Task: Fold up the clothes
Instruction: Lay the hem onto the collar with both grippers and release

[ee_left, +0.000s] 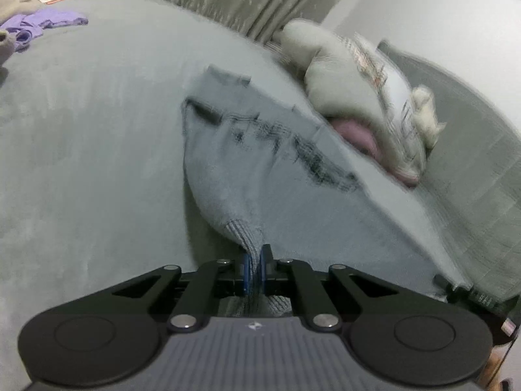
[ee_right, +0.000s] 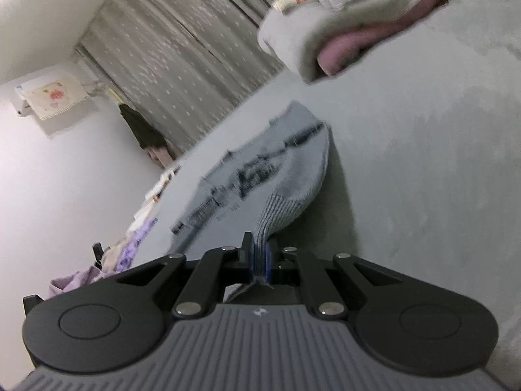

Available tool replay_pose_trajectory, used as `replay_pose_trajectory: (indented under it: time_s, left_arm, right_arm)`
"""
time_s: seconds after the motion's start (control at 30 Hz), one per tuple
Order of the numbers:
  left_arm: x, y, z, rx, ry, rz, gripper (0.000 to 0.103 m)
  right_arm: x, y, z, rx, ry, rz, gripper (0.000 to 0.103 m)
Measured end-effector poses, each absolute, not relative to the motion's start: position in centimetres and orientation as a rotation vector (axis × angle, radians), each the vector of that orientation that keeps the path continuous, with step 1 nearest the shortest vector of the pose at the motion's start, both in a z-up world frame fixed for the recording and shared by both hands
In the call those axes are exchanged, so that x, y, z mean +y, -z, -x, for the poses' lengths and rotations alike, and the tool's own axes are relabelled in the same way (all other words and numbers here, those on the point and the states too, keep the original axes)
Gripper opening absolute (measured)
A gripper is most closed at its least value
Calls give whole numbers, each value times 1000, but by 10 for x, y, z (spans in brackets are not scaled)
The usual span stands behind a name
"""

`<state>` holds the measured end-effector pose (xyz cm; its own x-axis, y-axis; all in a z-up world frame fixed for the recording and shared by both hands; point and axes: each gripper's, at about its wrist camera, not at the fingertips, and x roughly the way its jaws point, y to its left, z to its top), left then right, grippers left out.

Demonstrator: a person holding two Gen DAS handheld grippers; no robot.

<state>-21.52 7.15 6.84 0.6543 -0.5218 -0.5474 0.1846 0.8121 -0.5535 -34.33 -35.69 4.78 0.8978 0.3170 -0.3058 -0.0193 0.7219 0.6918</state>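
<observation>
Left gripper [ee_left: 256,262] pinching the ribbed hem of a light grey-blue sweater [ee_left: 260,163], its blue-padded fingers pressed together on the knit. Right gripper [ee_right: 259,260] likewise clamped on a ribbed edge of the same sweater [ee_right: 276,176]. The sweater, marked with a dark blurred pattern across its body, extends from both grippers onto a grey bedspread [ee_left: 91,123]. Beyond the sweater, a heap of pale bedding with a pink layer [ee_left: 368,97] lies on the bedspread; in the right wrist view the heap [ee_right: 342,29] sits past the sweater's far end. Purple garments [ee_left: 39,26] lie well apart from the sweater, near the bedspread's far edge. A patterned grey curtain [ee_right: 182,55] hangs behind the bed.
</observation>
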Motion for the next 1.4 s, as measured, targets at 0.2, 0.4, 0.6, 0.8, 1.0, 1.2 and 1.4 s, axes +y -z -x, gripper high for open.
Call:
replay_pose_trajectory:
  time_s: [0.2,0.4,0.6,0.8,1.0,1.2,1.4]
  left_arm:
    - [75,-80,226,758,469,542,5]
    - [80,-97,253,741,509,572,5]
    - [97,-121,270,737,526,691,5]
    - [95,-132,224,726,463,695,5]
    - [73,-131,135,758,354,647,5]
    - [57,-135,27,743,252,594,5]
    - [32,-98,-76,820,177,548,5]
  right_arm:
    - [-369,-74,377,340,-168,-734,6]
    - [-367,-90,410,303,-115,-674,6]
    - [-362,-115,411,279,-126,-626,6]
    - [-375,-133,356,297,-141,-594,7]
    - [-369,-143,263,348,-148,-514,7]
    - [-386,-134,140,425,-105,-464,7]
    - [-407,-90,27,555,-44,-459,7]
